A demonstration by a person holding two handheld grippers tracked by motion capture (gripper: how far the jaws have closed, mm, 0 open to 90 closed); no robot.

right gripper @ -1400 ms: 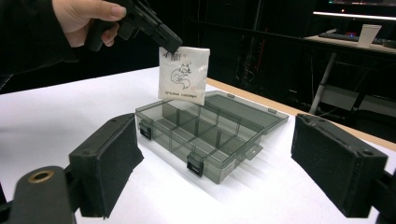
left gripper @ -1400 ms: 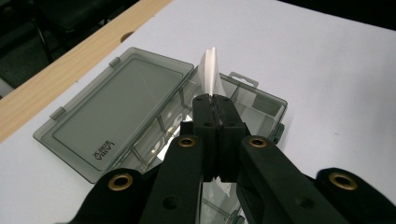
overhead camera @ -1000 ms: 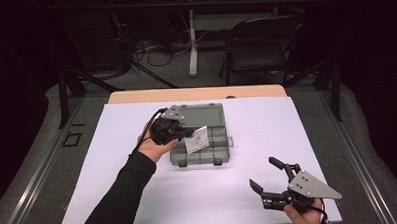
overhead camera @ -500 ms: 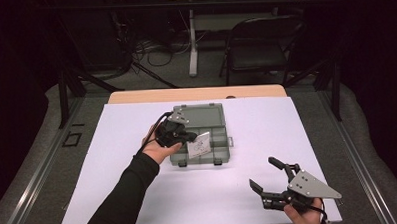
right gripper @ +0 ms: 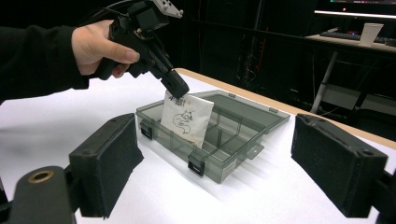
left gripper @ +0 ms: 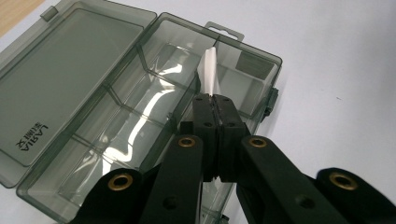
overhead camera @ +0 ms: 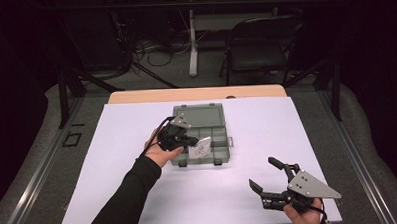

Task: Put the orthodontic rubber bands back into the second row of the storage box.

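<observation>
The high view looked forward and down from above the table's near edge, well back from the plastic box. The left gripper view sat just above that box, looking steeply down (very close). The right gripper view faced the box from low beside it, sharing it with both others.

The light falls from above onto the white table cover, which is bright, while the room behind stays almost black. Shadows under the clear box are soft and short. In the left gripper view, white glare runs in streaks over the box dividers. The near black jaws in both gripper views are a little out of focus. The high view is sharp but somewhat grainy in dark parts.
</observation>
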